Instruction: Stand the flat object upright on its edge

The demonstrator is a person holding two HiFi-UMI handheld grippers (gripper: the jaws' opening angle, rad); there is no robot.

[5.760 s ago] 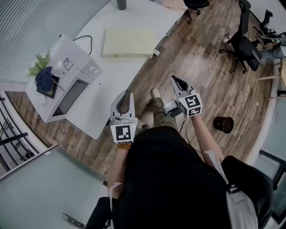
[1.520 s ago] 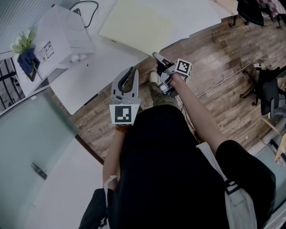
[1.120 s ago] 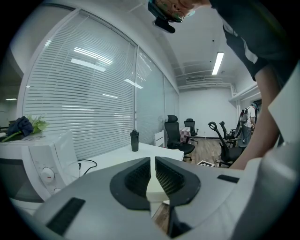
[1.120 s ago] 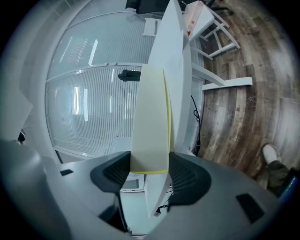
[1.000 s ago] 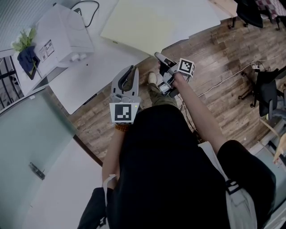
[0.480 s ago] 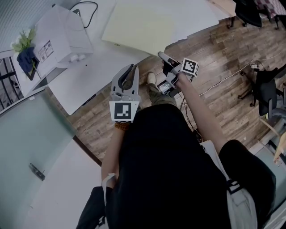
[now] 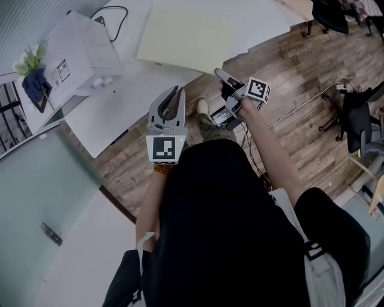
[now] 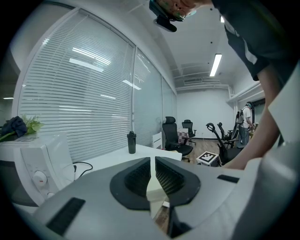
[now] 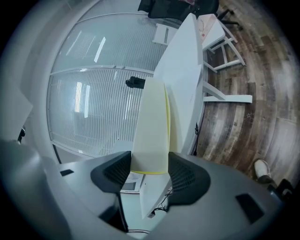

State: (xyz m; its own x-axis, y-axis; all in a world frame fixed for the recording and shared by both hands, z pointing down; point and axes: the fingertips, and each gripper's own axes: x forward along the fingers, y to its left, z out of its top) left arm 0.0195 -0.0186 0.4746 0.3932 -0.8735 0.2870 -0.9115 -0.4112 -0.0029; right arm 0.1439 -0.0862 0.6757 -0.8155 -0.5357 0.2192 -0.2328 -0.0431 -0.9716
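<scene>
The flat object is a pale yellow slab (image 7: 186, 36) lying flat on the white table (image 7: 120, 102). My right gripper (image 7: 219, 73) is turned on its side at the slab's near right corner. In the right gripper view its jaws (image 9: 149, 157) stand wide apart and the slab's edge (image 9: 152, 126) fills the gap between them. I see no pad pressing on it. My left gripper (image 7: 170, 99) hovers over the table's near edge, shut and empty (image 8: 152, 164).
A white printer (image 7: 72, 57) with a potted plant (image 7: 30, 69) beside it stands at the table's left end, a black cable (image 7: 111, 12) behind it. Office chairs (image 7: 354, 120) stand on the wooden floor to the right. A dark bottle (image 8: 131, 142) sits far back on the table.
Since the earliest frame I have come up to the table, and the right gripper has rolled onto its side at the slab's corner. Over the last second both grippers have hardly moved.
</scene>
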